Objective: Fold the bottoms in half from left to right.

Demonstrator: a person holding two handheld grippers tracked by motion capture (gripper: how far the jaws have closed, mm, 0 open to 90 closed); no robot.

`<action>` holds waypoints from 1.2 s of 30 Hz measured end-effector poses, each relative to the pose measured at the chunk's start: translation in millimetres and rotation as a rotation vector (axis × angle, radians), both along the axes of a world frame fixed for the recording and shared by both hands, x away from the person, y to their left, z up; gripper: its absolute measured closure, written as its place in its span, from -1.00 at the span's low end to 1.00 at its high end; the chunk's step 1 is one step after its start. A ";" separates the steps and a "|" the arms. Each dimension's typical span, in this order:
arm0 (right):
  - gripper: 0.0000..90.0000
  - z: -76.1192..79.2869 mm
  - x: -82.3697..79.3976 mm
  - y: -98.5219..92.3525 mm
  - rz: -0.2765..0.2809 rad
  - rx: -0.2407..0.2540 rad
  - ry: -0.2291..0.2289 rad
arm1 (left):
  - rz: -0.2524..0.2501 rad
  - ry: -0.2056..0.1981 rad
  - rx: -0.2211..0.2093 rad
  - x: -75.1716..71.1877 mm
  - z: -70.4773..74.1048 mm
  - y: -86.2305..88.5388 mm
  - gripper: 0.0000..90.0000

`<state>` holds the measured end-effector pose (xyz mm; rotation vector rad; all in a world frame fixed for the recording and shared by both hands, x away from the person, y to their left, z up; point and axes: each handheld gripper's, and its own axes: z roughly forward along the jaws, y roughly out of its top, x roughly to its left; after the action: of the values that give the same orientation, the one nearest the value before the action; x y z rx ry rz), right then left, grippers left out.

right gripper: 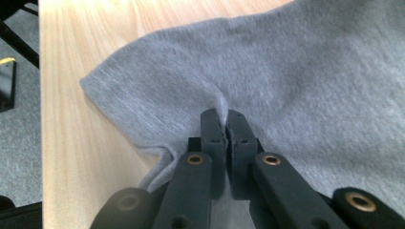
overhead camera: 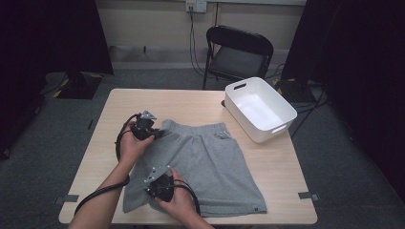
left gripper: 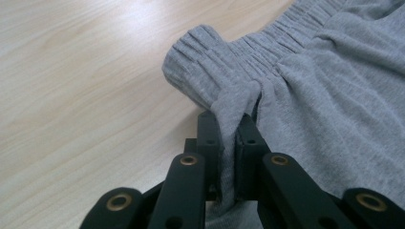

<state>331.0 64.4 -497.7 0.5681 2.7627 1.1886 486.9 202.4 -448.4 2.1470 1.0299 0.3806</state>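
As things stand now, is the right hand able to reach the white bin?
Probably not at once: the right tongs are shut on the grey shorts near the hem, and the white bin sits at the far right, with nothing standing between.

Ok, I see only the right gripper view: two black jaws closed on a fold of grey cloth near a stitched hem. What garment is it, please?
Observer: A pair of grey jersey shorts, lying flat on the light wooden table.
Operator: And where is the other gripper?
Observer: The left gripper is shut on the elastic waistband corner, at the far left of the shorts.
Operator: Is the cloth lifted there?
Observer: Only the pinched corner stands up a little; the rest lies on the table.
Operator: Is anything else on the table?
Observer: A white rectangular plastic bin at the far right corner, apart from the shorts.
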 end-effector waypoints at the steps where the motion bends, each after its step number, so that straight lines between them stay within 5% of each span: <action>1: 0.97 1.8 -0.4 -1.0 -0.002 0.016 0.010 | -0.002 -0.001 -0.004 0.1 1.2 -0.3 0.87; 19: 0.97 42.9 -4.7 -32.6 -0.005 0.193 0.063 | 0.004 -0.002 -0.024 -4.6 28.9 0.1 0.91; 36: 0.97 81.2 -11.0 -32.0 0.022 0.230 0.005 | 0.008 -0.033 -0.028 -14.8 60.4 12.4 0.92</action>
<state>320.1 32.4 -416.5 0.5611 2.6604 1.5244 472.1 214.8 -388.0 2.1061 1.0197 0.4016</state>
